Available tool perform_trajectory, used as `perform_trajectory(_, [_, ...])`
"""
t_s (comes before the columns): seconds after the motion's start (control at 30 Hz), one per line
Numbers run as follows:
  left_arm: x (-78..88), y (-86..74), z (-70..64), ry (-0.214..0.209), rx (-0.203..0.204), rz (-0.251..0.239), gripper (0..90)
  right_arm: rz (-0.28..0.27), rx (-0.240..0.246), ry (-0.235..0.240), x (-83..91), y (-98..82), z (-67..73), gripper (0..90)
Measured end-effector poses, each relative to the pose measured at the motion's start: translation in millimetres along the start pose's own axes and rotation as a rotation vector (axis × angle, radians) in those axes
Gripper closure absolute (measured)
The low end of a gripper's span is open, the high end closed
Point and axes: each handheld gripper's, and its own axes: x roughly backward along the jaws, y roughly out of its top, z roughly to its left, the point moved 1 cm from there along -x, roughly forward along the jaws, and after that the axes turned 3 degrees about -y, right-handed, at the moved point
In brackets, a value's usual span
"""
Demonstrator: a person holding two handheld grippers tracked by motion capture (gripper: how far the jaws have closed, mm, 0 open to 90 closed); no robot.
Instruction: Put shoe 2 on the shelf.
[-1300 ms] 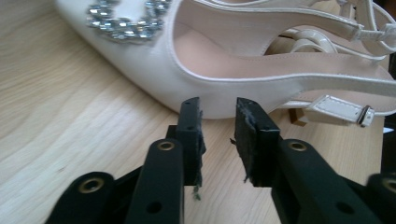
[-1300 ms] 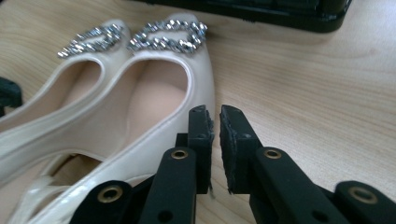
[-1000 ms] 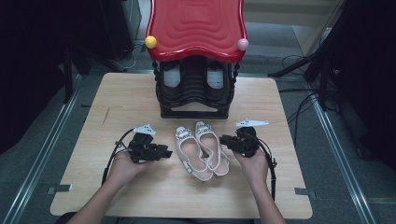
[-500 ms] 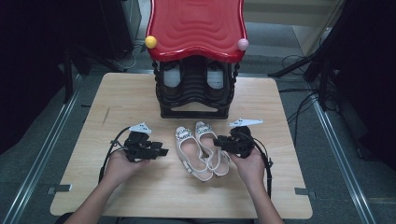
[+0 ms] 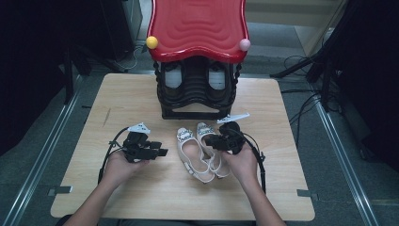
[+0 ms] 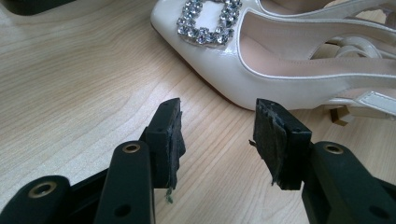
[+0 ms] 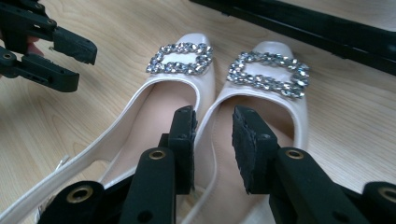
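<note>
Since the earlier frames, the right gripper [image 5: 214,141] had crossed from just right of the pair of shoes [image 5: 200,153] to over them, its body above the right shoe [image 7: 261,116]. The left gripper [image 5: 160,152] had kept its place at about nine o'clock of the pair. Both sets of fingers had just been opening.

The left fingers [image 6: 170,135] stood well apart with only bare surface [image 6: 70,93] between them, just short of the left shoe [image 6: 261,60]. The right fingers [image 7: 184,140] stood partly apart, straddling the shoes' adjoining inner edges where the two met; whether the pads touched the leather could not be told.

The shoes lay side by side, touching, near the middle of the surface, just in front of the black stand with a red top [image 5: 197,56]. Their long axes ran roughly from five o'clock to eleven o'clock in the high view, pointed toes with rhinestone buckles [image 7: 180,58] aimed at the stand, slingback heels toward the person.

No brand, label or writing could be read.
</note>
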Motion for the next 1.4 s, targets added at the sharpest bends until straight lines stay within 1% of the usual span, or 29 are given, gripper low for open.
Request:
perform_trajectory(0.1, [0.0, 0.0, 0.1, 0.000, -0.001, -0.002, 52.0, 0.029, 0.002, 0.002, -6.9, 2.7, 3.8, 70.3])
perform_trajectory(0.13, [0.0, 0.1, 0.1, 0.001, -0.001, -0.001, 51.9, 0.034, 0.011, 0.004, -9.5, 3.7, 4.6, 70.1])
perform_trajectory(0.23, [0.3, 0.4, 0.3, 0.003, -0.002, -0.001, 51.7, 0.062, 0.017, 0.006, -17.0, 6.3, 8.4, 68.6])
perform_trajectory(0.27, [0.4, 0.5, 0.4, 0.003, -0.001, -0.003, 51.7, 0.073, 0.016, 0.000, -19.5, 7.1, 10.0, 68.0])
perform_trajectory(0.3, [0.5, 0.5, 0.5, 0.004, -0.001, -0.003, 51.7, 0.078, 0.024, 0.006, -22.5, 7.8, 10.9, 67.6])
perform_trajectory(0.37, [0.8, 0.6, 0.8, 0.004, -0.002, -0.001, 51.7, 0.101, 0.020, 0.018, -26.7, 9.7, 13.6, 67.2])
perform_trajectory(0.47, [0.7, 0.5, 0.9, 0.003, 0.000, -0.003, 51.6, 0.129, 0.024, 0.012, -31.8, 13.2, 17.3, 65.7])
perform_trajectory(0.6, [1.1, 0.6, 0.9, 0.004, -0.002, -0.002, 51.7, 0.169, 0.029, -0.018, -36.9, 18.3, 20.3, 64.9])
perform_trajectory(0.63, [1.3, 0.6, 0.8, 0.002, 0.002, -0.007, 51.7, 0.177, 0.036, -0.024, -37.6, 19.5, 20.9, 65.1])
perform_trajectory(0.67, [1.8, 0.6, 1.1, 0.001, 0.001, -0.007, 51.7, 0.173, 0.038, -0.029, -37.3, 20.8, 21.1, 65.2])
perform_trajectory(0.77, [2.2, 0.5, 2.2, 0.005, 0.001, -0.007, 51.7, 0.180, 0.031, -0.031, -36.2, 24.1, 18.3, 65.3])
perform_trajectory(0.83, [1.5, 0.5, 2.0, 0.005, 0.001, -0.006, 51.7, 0.208, 0.024, -0.039, -38.7, 23.9, 17.1, 65.3])
perform_trajectory(0.9, [1.5, 0.5, 1.3, 0.004, -0.003, -0.002, 51.7, 0.235, 0.032, -0.046, -43.2, 22.0, 16.2, 65.0])
perform_trajectory(0.93, [1.5, 0.6, 1.0, 0.002, -0.001, -0.004, 51.7, 0.244, 0.027, -0.048, -45.4, 21.0, 15.9, 64.9])
perform_trajectory(1.07, [1.1, 0.6, 1.9, 0.005, 0.002, -0.007, 51.7, 0.239, 0.019, -0.045, -47.2, 20.7, 15.1, 66.1])
perform_trajectory(1.17, [1.2, 0.5, 1.5, 0.006, -0.001, -0.003, 51.7, 0.240, 0.011, -0.049, -46.1, 19.9, 15.0, 65.2])
perform_trajectory(1.2, [1.4, 0.4, 1.5, 0.007, -0.001, -0.004, 51.7, 0.245, 0.012, -0.059, -46.1, 19.5, 14.3, 64.3])
perform_trajectory(1.3, [1.0, 0.5, 2.0, 0.006, 0.001, -0.007, 51.7, 0.251, -0.007, -0.049, -47.7, 18.9, 13.2, 63.9])
perform_trajectory(1.4, [0.8, 0.5, 1.3, 0.005, -0.002, -0.001, 51.7, 0.270, 0.006, -0.063, -54.8, 18.4, 16.9, 64.0])
